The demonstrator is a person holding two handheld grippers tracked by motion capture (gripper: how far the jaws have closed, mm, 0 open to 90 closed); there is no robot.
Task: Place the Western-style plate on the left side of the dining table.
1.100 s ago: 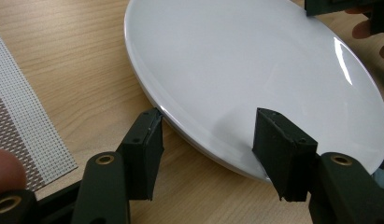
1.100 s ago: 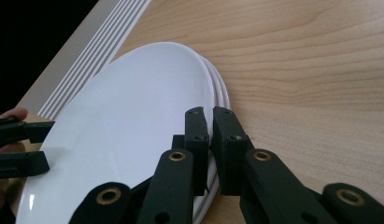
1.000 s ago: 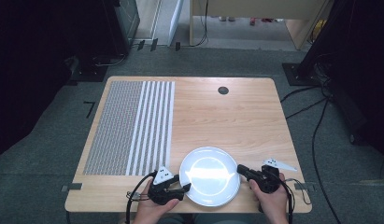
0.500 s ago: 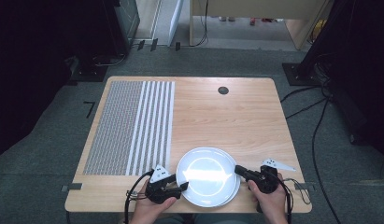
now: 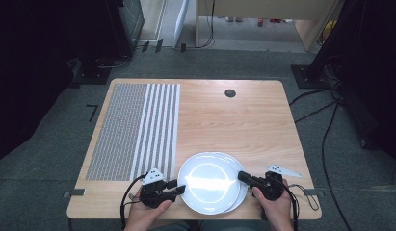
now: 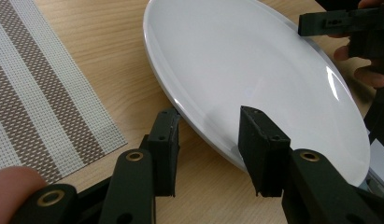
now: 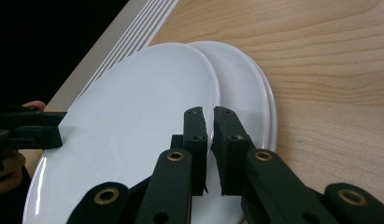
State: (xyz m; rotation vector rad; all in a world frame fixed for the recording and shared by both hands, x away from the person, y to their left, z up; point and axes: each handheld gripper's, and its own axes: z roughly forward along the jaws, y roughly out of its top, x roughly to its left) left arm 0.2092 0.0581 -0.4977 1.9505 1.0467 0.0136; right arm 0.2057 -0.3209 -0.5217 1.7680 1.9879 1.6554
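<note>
A stack of white plates sits at the table's near edge. The top plate (image 5: 207, 185) (image 7: 133, 116) is offset to the left of the plates under it (image 5: 242, 192) (image 7: 245, 84). My right gripper (image 5: 241, 177) (image 7: 209, 126) is shut on the top plate's right rim. My left gripper (image 5: 178, 186) (image 6: 208, 140) straddles its left rim (image 6: 236, 60). Its jaws have just been closing, with the rim between them, and a gap still shows on each side of the rim.
A striped woven placemat (image 5: 133, 130) covers the left part of the wooden table (image 5: 248, 125). A small black round cap (image 5: 229, 93) sits near the far edge. Both hands rest at the near edge.
The top plate has slid a little to the left over the stack. My left gripper has shifted left with it and its jaws have narrowed around the rim.
</note>
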